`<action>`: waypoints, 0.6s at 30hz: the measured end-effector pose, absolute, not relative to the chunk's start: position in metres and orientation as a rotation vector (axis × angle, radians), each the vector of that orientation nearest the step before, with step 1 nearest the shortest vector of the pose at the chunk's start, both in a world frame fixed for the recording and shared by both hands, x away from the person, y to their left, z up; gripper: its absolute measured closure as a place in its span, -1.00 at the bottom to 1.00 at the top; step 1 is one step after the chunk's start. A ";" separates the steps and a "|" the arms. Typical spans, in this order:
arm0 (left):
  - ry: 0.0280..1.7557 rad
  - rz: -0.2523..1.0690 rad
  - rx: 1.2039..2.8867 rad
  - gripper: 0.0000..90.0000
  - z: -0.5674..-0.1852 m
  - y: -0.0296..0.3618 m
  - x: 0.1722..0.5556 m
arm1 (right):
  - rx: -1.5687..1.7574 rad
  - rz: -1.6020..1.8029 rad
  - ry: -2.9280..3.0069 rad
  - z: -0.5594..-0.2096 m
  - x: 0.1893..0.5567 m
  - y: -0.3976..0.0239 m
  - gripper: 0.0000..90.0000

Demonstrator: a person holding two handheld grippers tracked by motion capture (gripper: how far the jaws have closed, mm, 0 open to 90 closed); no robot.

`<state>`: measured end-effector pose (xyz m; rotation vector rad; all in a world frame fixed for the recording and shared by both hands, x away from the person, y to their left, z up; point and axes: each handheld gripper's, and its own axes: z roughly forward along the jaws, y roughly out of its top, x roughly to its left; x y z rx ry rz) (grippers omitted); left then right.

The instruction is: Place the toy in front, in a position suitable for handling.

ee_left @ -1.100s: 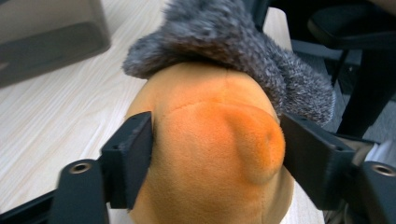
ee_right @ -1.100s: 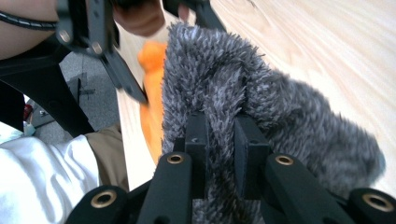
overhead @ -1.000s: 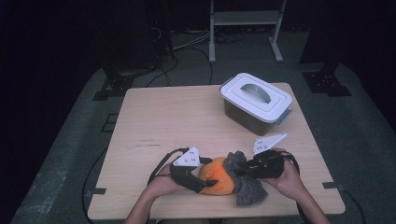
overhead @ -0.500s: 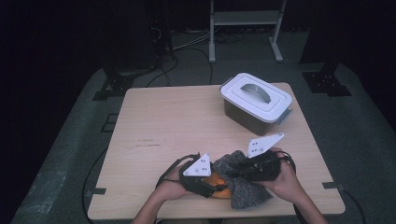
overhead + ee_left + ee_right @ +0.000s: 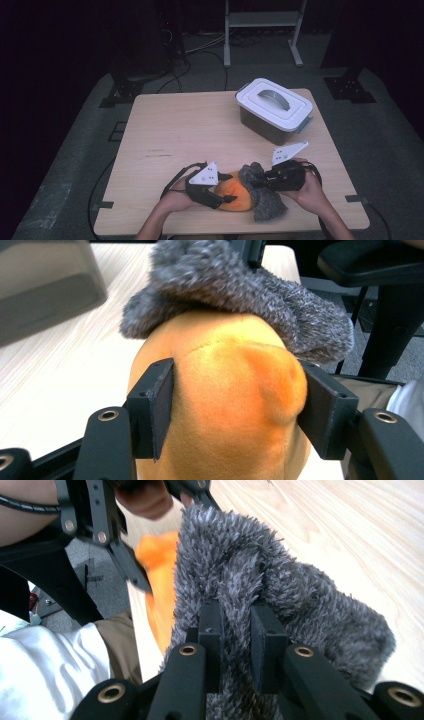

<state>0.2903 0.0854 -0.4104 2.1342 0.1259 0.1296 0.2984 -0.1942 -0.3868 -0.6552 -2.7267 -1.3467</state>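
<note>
An orange plush toy (image 5: 239, 196) lies near the table's front edge, and a grey fuzzy cloth (image 5: 265, 201) is draped over its right side. My left gripper (image 5: 226, 196) is shut on the orange toy (image 5: 230, 385); its jaws have just been closing, and the pads press into both sides of the toy. From the right, my right gripper (image 5: 257, 184) is shut on a fold of the grey cloth (image 5: 300, 595). That gripper (image 5: 239, 630) pinches the fuzzy pile tightly, with the orange toy (image 5: 160, 570) showing behind it.
A grey storage box with a white handled lid (image 5: 274, 107) stands at the back right of the wooden table (image 5: 190, 130). A shelf frame and cables sit on the dark floor beyond. The person's forearms come in at the front edge.
The left jaws have closed onto the orange toy. The grey cloth in the right gripper has shifted a little over the toy's right side.
</note>
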 end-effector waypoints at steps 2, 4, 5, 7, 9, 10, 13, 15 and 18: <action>0.143 0.128 2.135 -0.25 -0.409 0.086 0.291 | -0.668 -1.350 -2.718 -0.389 0.299 -0.194 0.72; 0.161 0.159 2.124 -0.49 -0.406 0.080 0.288 | -0.656 -1.361 -2.737 -0.387 0.296 -0.188 0.71; 0.161 0.159 2.124 -0.49 -0.406 0.080 0.288 | -0.656 -1.361 -2.737 -0.387 0.296 -0.188 0.71; 0.150 0.172 2.130 -0.49 -0.404 0.076 0.286 | -0.639 -1.368 -2.739 -0.386 0.294 -0.184 0.71; 0.136 0.186 2.145 -0.29 -0.405 0.077 0.286 | -0.627 -1.368 -2.755 -0.386 0.293 -0.182 0.71; 0.140 0.183 2.136 -0.29 -0.405 0.078 0.286 | -0.627 -1.368 -2.755 -0.386 0.293 -0.182 0.71; 0.157 0.167 2.139 -0.20 -0.407 0.083 0.290 | -0.643 -1.375 -2.731 -0.388 0.295 -0.186 0.71; 0.175 0.159 2.141 -0.20 -0.409 0.088 0.294 | -0.663 -1.365 -2.723 -0.393 0.298 -0.189 0.71; 0.222 0.126 2.119 -0.20 -0.415 0.100 0.301 | -0.680 -1.353 -2.716 -0.398 0.300 -0.191 0.71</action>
